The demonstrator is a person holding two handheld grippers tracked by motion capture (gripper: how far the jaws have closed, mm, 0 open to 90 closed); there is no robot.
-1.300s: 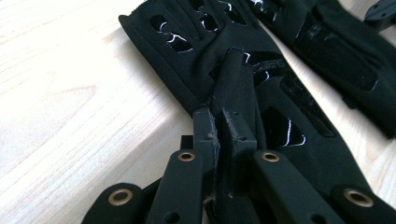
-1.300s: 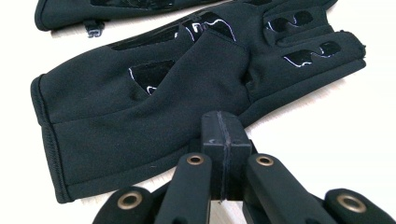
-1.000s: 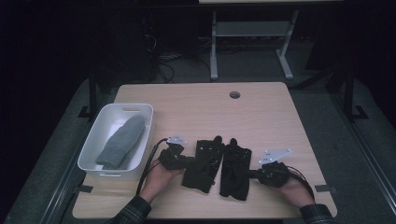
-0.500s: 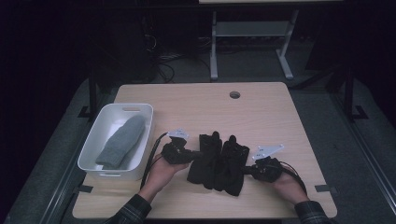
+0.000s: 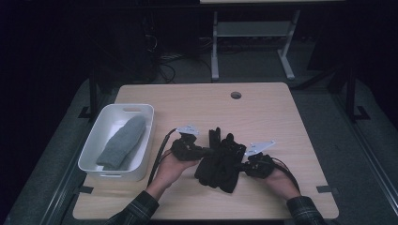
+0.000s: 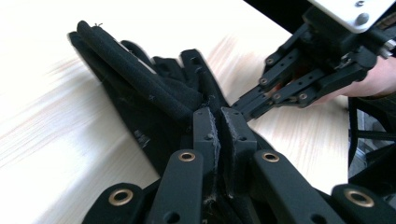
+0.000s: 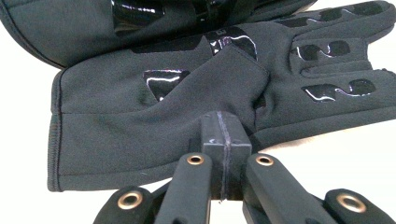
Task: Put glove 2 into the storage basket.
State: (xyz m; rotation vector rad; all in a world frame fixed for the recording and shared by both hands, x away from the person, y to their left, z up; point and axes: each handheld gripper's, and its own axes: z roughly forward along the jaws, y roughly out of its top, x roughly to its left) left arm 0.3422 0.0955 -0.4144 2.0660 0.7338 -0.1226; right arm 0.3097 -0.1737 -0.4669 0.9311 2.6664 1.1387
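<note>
Centrally near the counter [image 5: 263,112] front edge, pair of black gloves [image 5: 218,161] bunched together, left tongs [image 5: 206,152] pinched tight on one glove's edge, right tongs [image 5: 240,166] clamped on the other's fabric, grey mitten [image 5: 122,143] lay in white bin [image 5: 141,154] at left.

The place looks like a lab or recording room: a bare wooden table [image 5: 263,112] with a cable hole [image 5: 235,95] stands on dark carpet [image 5: 324,98], with loose cables [image 5: 176,61] and a metal stand [image 5: 253,33] behind in darkness.

Dim room, dark carpeted floor [image 5: 328,117], light wooden table [image 5: 197,98], grey metal stand [image 5: 248,33] behind
</note>
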